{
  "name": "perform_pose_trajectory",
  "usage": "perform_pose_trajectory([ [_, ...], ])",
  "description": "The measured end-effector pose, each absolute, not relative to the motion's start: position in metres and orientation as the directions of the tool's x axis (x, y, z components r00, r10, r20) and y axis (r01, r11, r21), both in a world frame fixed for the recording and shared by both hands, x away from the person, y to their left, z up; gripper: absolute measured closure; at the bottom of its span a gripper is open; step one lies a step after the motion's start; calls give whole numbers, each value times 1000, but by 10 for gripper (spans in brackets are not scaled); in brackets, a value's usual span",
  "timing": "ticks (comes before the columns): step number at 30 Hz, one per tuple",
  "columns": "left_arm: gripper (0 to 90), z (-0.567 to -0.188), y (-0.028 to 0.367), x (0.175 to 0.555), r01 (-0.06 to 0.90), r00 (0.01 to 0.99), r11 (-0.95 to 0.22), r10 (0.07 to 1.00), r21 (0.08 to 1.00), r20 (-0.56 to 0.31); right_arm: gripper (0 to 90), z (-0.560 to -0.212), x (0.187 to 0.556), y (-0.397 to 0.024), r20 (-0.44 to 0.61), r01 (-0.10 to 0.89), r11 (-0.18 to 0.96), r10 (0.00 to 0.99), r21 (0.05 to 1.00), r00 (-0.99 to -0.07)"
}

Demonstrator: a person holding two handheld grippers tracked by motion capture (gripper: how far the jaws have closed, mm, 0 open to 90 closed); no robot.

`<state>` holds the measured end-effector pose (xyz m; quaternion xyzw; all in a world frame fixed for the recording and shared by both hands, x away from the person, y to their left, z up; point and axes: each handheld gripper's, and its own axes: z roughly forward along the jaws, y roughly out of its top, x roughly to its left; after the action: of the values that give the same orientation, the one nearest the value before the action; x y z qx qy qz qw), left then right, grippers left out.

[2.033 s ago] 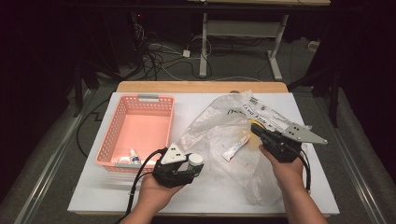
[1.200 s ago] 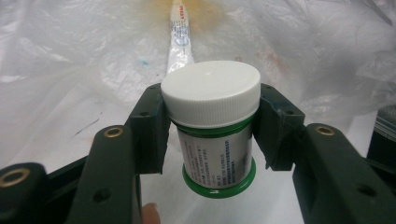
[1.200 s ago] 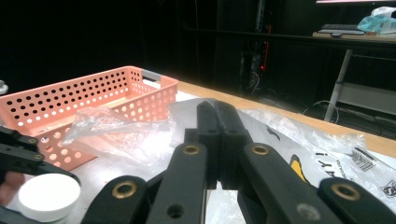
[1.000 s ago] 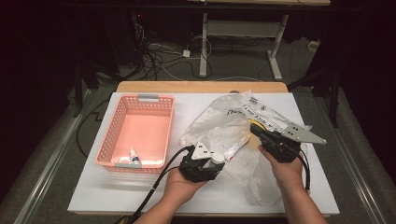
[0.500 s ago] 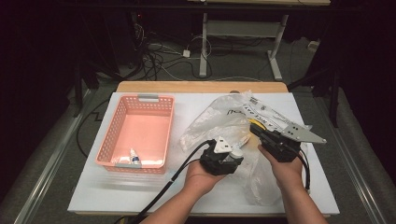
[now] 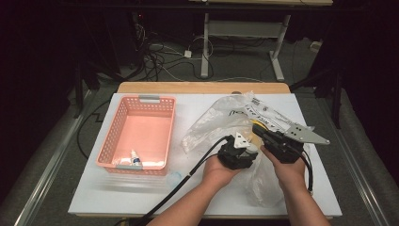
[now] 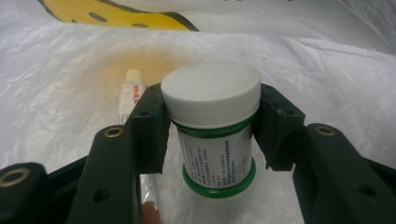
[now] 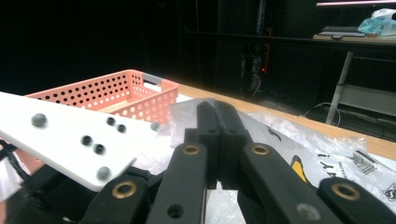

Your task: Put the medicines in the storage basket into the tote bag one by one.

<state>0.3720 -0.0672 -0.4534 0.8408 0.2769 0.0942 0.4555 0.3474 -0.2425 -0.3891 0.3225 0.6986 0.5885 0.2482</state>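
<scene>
At the left a pink basket [image 6: 136, 136] is standing on the tabletop [image 6: 94, 197] with a small tube [image 6: 135, 160] lying inside, and in the middle the left tongs [image 7: 210, 126] are grasping a white-capped jar [image 7: 212, 135] by its cap, over the plastic bag [image 6: 221, 120]. At the right the right tongs [image 8: 218, 126] are pinching the bag's film, completely closed. The jar is risking to slip out because only the smooth cap is being squeezed, and the bag's opening is staying hard to make out under the wrinkled film.

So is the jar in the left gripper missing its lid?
No, the jar between the left gripper jaws wears a white screw lid.
</scene>
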Motion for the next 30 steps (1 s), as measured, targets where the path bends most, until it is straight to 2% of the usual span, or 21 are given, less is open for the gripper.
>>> perform_pose_trajectory([
  [8, 492, -467, -81, 380, 372, 822, -433, 565, 821, -74, 900, -389, 348, -245, 38, 161, 93, 748, 983, -662],
  [12, 491, -474, -81, 380, 355, 834, -475, 551, 806, -43, 900, -389, 348, -247, 35, 157, 93, 747, 983, -663],
  [15, 490, -475, -80, 381, 370, 830, -459, 555, 808, -64, 900, -389, 348, -247, 33, 157, 97, 745, 983, -666],
  [26, 486, -478, -75, 376, 362, 839, -493, 543, 791, -45, 900, -389, 347, -246, 37, 160, 93, 746, 983, -664],
  [30, 452, -477, -74, 374, 364, 839, -495, 543, 789, -46, 900, -389, 347, -246, 37, 160, 94, 746, 983, -665],
])
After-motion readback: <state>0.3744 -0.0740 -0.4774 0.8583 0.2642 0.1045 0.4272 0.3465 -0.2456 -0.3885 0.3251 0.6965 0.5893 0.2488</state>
